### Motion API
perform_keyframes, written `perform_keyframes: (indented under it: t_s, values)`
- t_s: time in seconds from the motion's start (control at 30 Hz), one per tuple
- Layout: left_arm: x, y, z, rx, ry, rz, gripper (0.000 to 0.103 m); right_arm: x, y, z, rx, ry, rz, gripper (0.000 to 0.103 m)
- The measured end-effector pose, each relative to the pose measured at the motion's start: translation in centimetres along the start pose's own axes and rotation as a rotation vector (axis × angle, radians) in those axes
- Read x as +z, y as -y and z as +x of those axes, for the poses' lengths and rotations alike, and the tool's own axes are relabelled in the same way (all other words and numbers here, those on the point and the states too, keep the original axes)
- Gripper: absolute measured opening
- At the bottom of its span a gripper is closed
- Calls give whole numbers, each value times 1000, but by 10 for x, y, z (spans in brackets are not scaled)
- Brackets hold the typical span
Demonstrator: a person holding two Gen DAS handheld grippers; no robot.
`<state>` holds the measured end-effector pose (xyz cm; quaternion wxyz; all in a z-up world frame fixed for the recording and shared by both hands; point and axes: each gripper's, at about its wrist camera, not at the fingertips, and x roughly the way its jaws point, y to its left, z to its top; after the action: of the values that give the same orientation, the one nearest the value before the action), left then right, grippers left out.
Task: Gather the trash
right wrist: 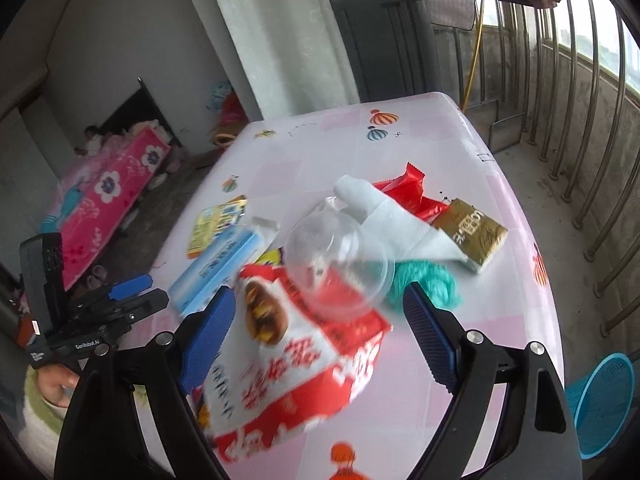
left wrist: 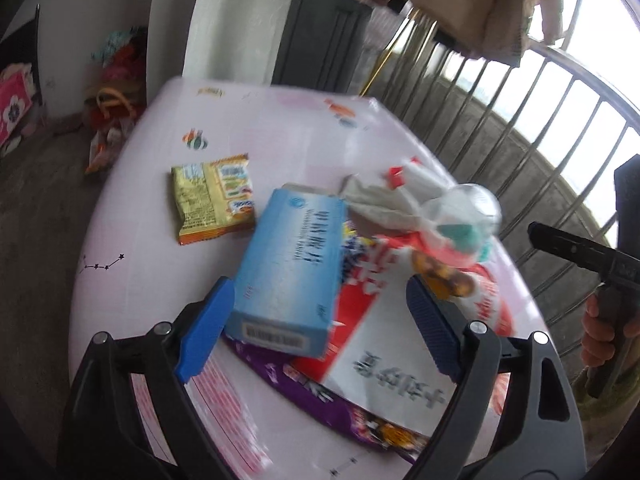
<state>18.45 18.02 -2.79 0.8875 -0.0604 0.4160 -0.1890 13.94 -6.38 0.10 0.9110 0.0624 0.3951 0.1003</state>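
- On a pink patterned table (right wrist: 500, 320) beside a barred balcony railing, a heap of litter waits: a blue carton (left wrist: 288, 268), a red-and-white snack bag (right wrist: 296, 364), a clear plastic cup (right wrist: 340, 264), a white tissue (right wrist: 396, 224), a purple wrapper (left wrist: 360, 412), a yellow sachet (left wrist: 212, 196), a gold packet (right wrist: 472, 232) and a scrap of teal yarn (right wrist: 428, 284).
- The left tongs (left wrist: 320, 324) stand wide open, straddling the near end of the blue carton, which lies on the pile; the pads do not press on it.
- The right tongs (right wrist: 320, 336) are likewise spread wide over the snack bag, with the cup lying on the bag just beyond them; nothing is gripped.
- A blue mesh basket (right wrist: 604, 396) sits on the floor off the table's right edge, a likely bin for the rubbish.
- The work appears to be at the reaching stage, each hand lining up on a first piece.
- The next move probably calls for lowering the left tongs around the carton's narrow sides and closing squarely; the crinkly bag on the right may need a pinch at an edge, and the light cup could roll away if nudged.
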Motion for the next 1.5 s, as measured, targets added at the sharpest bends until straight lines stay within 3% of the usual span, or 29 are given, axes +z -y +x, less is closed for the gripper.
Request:
perform_keyframes:
  t_s: [0.23,0.47,0.73,1.03,1.2,1.5]
  values:
    - [19,-12,53,36,-136,-24,84,18,-4,38,-70,-33,-60,87]
    - [22,-8,91,83,-216,8,84,16,1,72,-104,-95,-67,87]
    - [28,-7,109,101,-234,-5,74,17,13,80,-75,-108,-21,82]
    - [36,0,87,98,-172,-25,73,18,22,65,-39,-56,-14,82]
    - [44,10,54,86,-94,-50,73,25,34,22,17,34,21,82]
    - [50,64,-19,-18,58,-52,73,12,74,-59,156,116,157,82]
